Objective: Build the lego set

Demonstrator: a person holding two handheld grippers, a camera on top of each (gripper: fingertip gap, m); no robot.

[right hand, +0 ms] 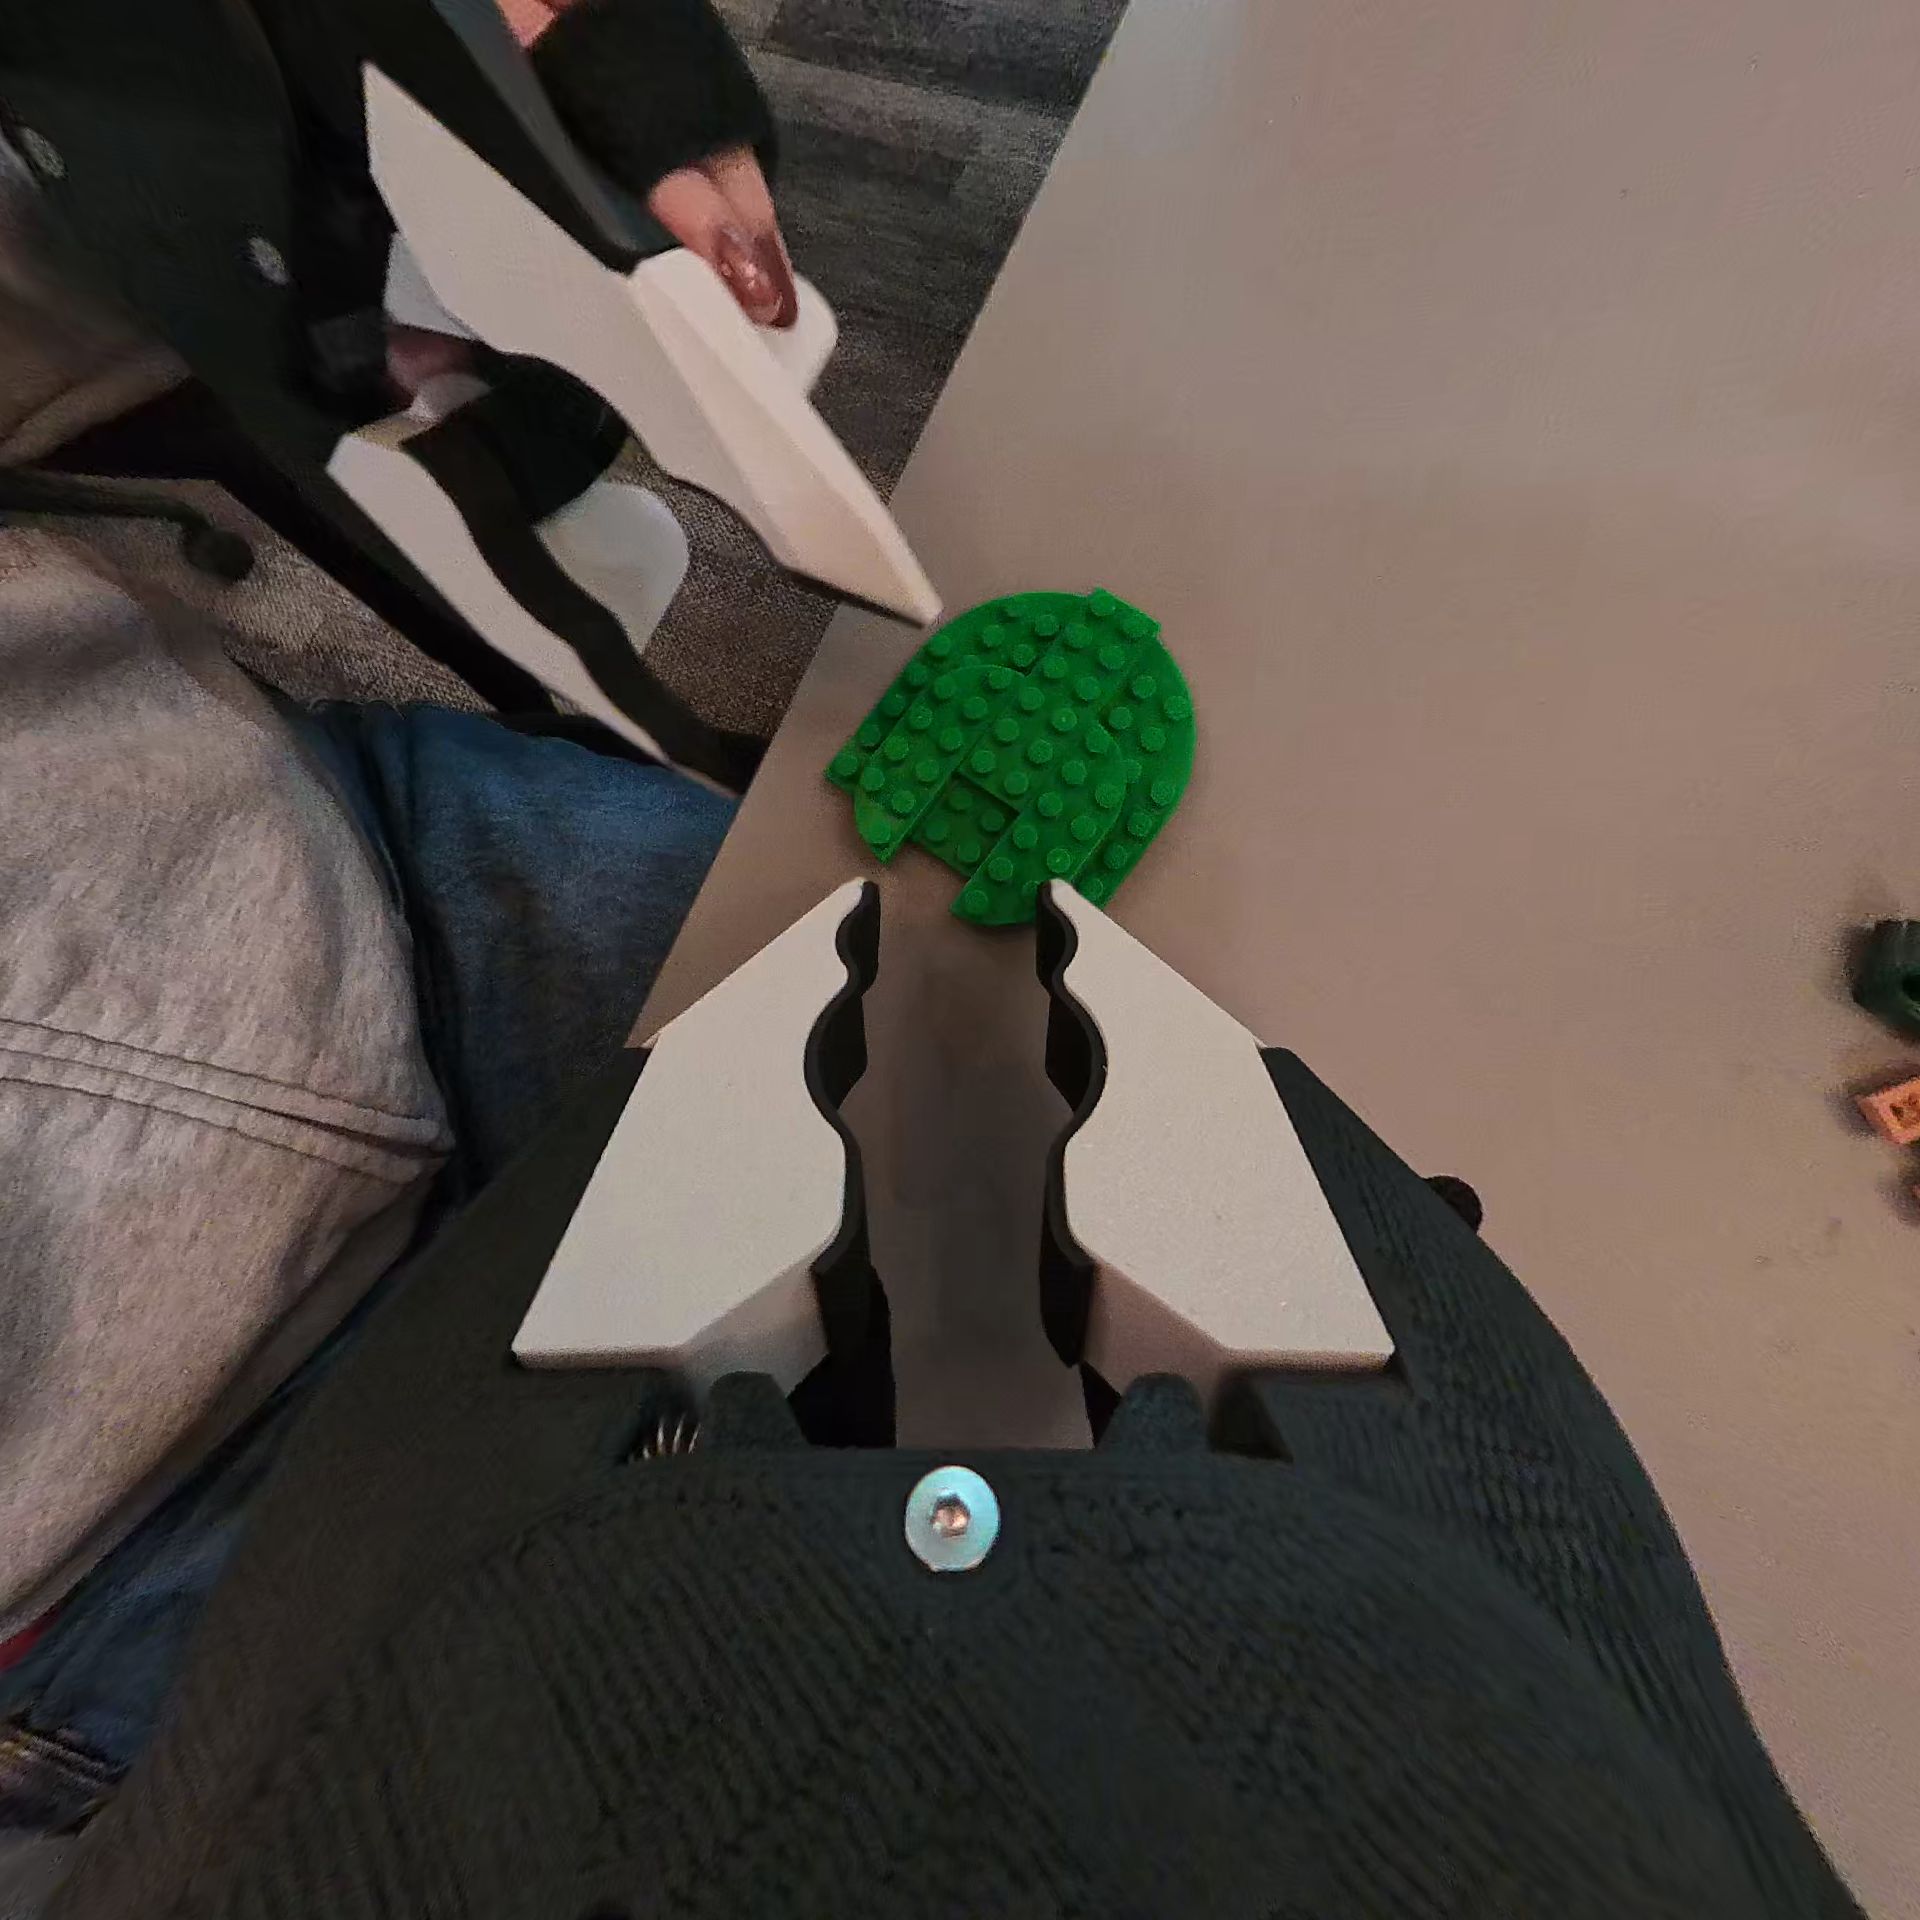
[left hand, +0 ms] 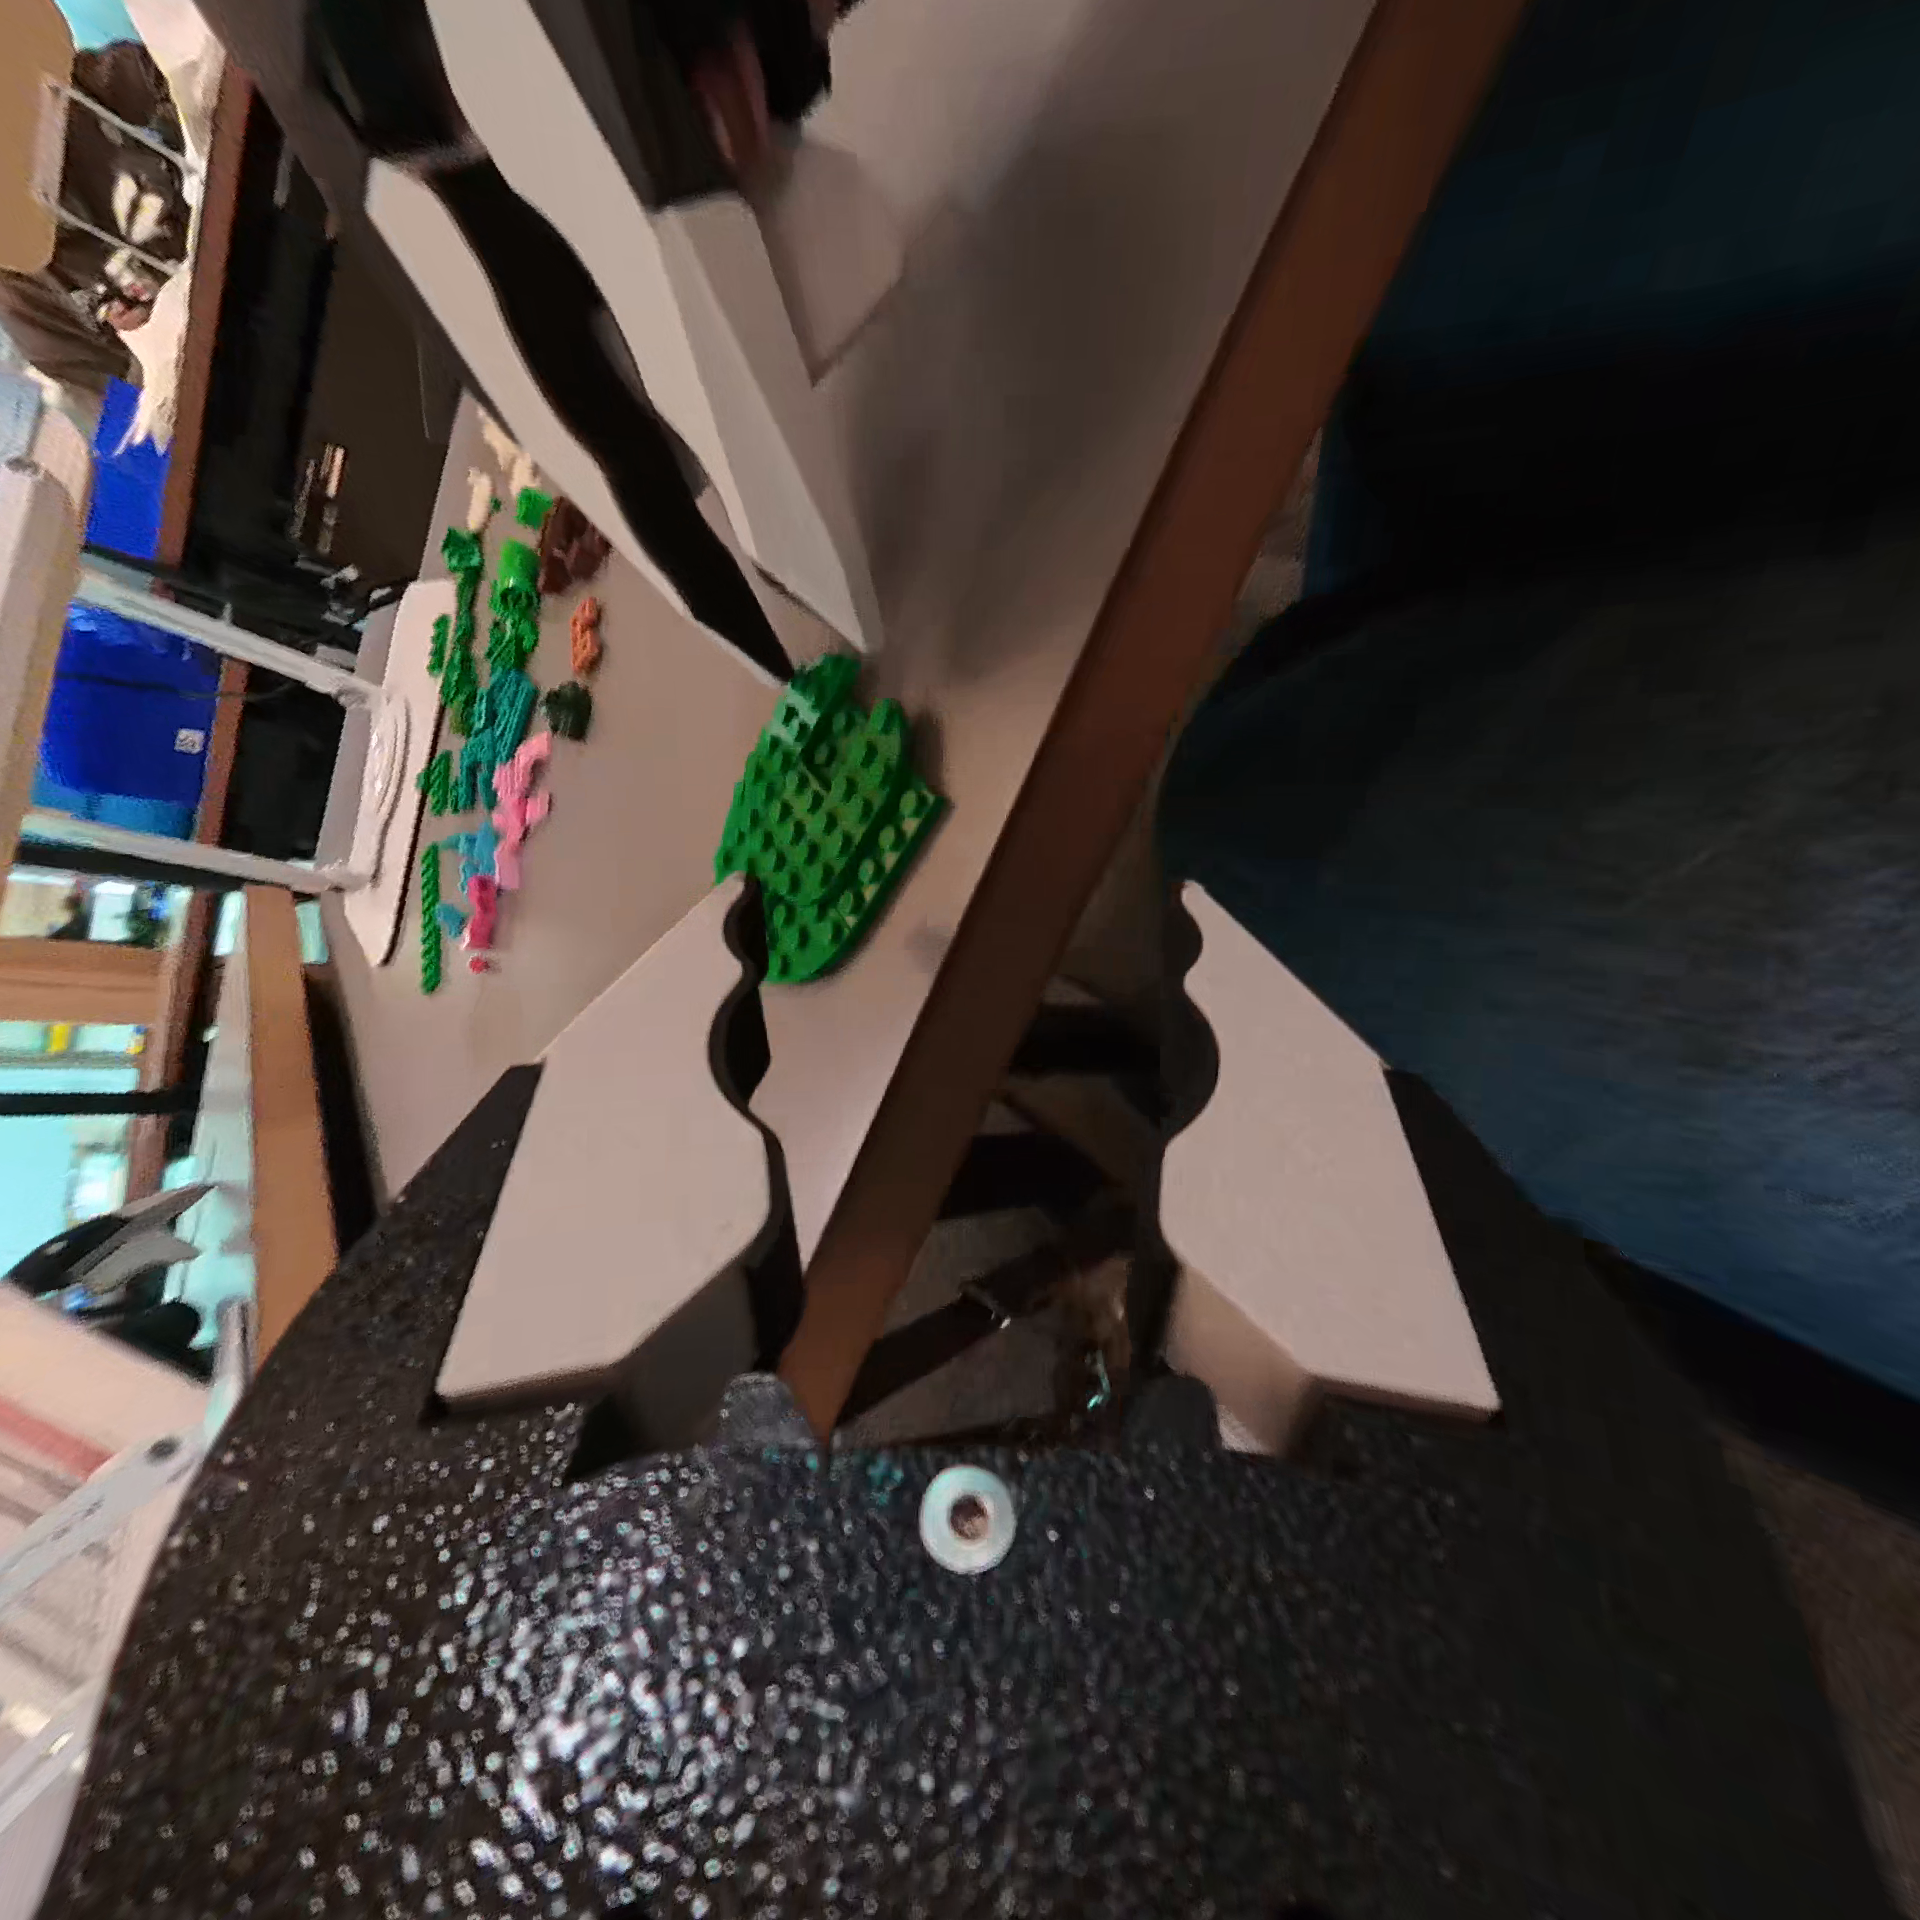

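Observation:
A green studded plate assembly (right hand: 1023,748), made of flat rounded plates stacked together, lies on the grey table (right hand: 1455,520) close to its edge. My right gripper (right hand: 956,885) is open just short of it, with bare table between the pads. Its right fingertip (right hand: 1055,904) overlaps the plate's near rim. My left gripper (left hand: 964,888) is open wide and straddles the table's brown edge (left hand: 1143,727). Its left fingertip (left hand: 732,894) is at the plate (left hand: 831,821). In the right wrist view the left gripper (right hand: 790,675) comes in from the upper left, one tip by the plate's far rim.
Several loose green, teal and pink bricks (left hand: 488,748) and brown ones (left hand: 571,551) lie farther along the table. A dark green piece (right hand: 1886,982) and an orange piece (right hand: 1891,1112) lie at the right. A person's grey jacket (right hand: 208,935) and jeans (right hand: 540,883) are beside the table edge. The grippers' ends are close to 6 cm from one another.

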